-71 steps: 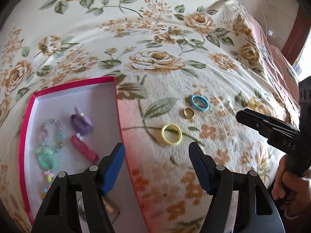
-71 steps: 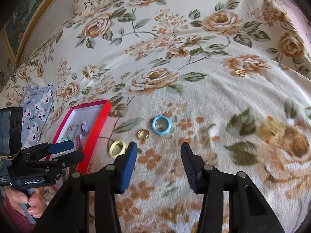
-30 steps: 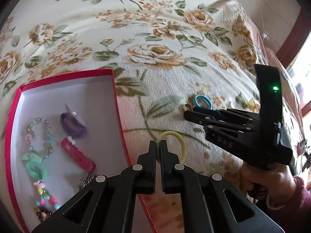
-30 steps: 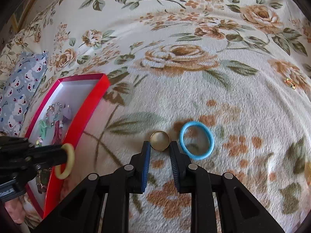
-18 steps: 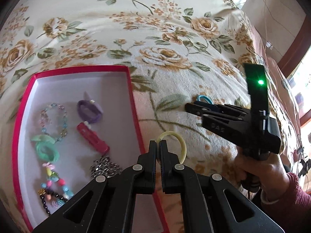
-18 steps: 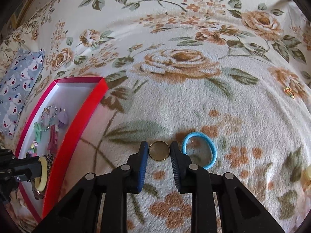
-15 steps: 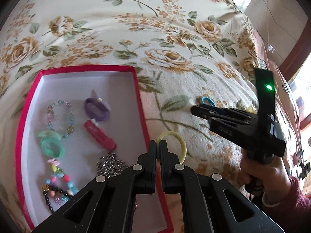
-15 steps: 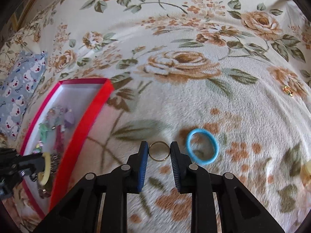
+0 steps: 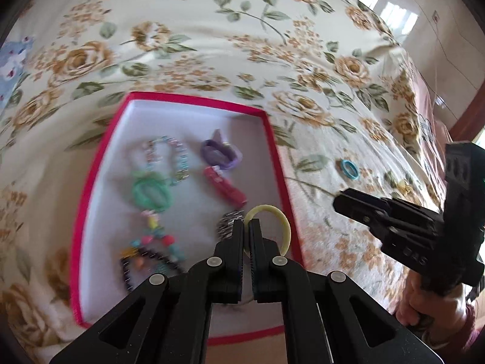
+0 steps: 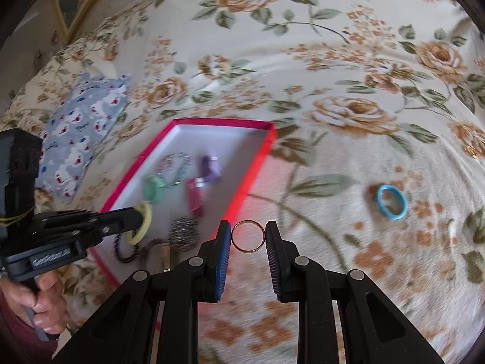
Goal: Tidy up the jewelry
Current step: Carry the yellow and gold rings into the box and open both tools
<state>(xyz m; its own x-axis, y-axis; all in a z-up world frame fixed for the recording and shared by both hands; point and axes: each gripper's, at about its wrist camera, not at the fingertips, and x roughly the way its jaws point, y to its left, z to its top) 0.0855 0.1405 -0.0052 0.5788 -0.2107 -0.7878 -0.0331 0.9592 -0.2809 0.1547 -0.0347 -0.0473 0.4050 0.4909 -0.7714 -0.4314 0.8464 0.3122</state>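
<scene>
My left gripper (image 9: pixel 246 226) is shut on a yellow ring (image 9: pixel 280 221) and holds it above the right side of the red-rimmed white box (image 9: pixel 100 151). The right wrist view shows that yellow ring (image 10: pixel 142 223) over the box (image 10: pixel 257 166) too. My right gripper (image 10: pixel 248 236) is shut on a thin gold ring (image 10: pixel 248 224), held above the floral bedspread just right of the box. A blue ring (image 10: pixel 391 201) lies on the bedspread to the right, also seen in the left wrist view (image 9: pixel 349 169).
The box holds a purple ring (image 9: pixel 219 154), a red clip (image 9: pixel 224 186), a green ring (image 9: pixel 150 191), bead bracelets (image 9: pixel 169 157) and a dark metal piece (image 9: pixel 227 226). A blue patterned pouch (image 10: pixel 78 139) lies left of the box. A small gold piece (image 9: pixel 401 185) lies farther right.
My left gripper has carried the yellow ring leftward to over the box. My right gripper has lifted the gold ring off the bedspread and moved it left toward the box.
</scene>
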